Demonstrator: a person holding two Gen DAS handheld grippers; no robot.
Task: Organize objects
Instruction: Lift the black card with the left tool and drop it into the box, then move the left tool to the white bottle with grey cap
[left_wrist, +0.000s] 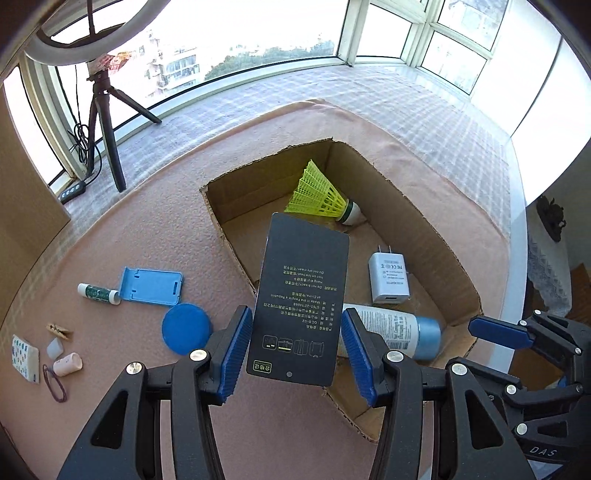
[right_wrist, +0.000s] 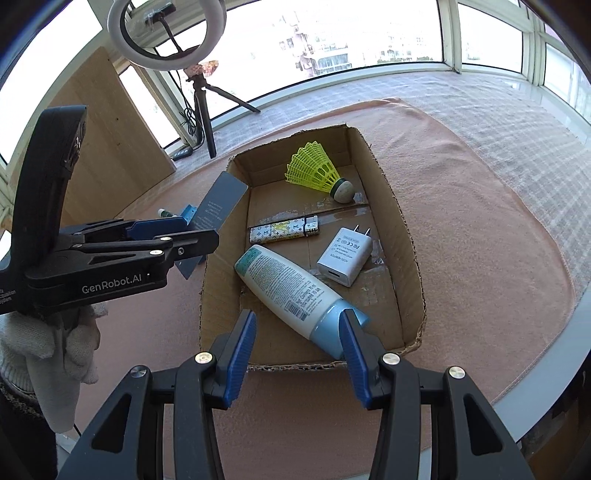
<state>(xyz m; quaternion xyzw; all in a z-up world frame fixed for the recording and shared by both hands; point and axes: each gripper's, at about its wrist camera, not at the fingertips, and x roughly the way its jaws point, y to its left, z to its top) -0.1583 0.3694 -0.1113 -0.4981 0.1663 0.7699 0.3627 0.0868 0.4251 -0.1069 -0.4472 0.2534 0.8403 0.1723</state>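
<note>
My left gripper (left_wrist: 295, 332) is shut on a black printed card (left_wrist: 301, 299) and holds it tilted above the near left wall of the cardboard box (left_wrist: 236, 192). The card also shows in the right wrist view (right_wrist: 218, 206), held beside the box (right_wrist: 406, 236). In the box lie a yellow shuttlecock (right_wrist: 317, 171), a patterned lighter (right_wrist: 282, 232), a white charger (right_wrist: 343, 256) and a white tube with a blue cap (right_wrist: 291, 291). My right gripper (right_wrist: 297, 332) is open and empty above the tube's cap at the box's near wall.
On the pink cloth left of the box lie a blue phone stand (left_wrist: 151, 286), a blue disc (left_wrist: 186, 328), a lip balm (left_wrist: 98, 293), a clothespin (left_wrist: 59, 330), a rubber band (left_wrist: 55, 384) and small erasers (left_wrist: 66, 363). A ring-light tripod (left_wrist: 107, 122) stands at the back left.
</note>
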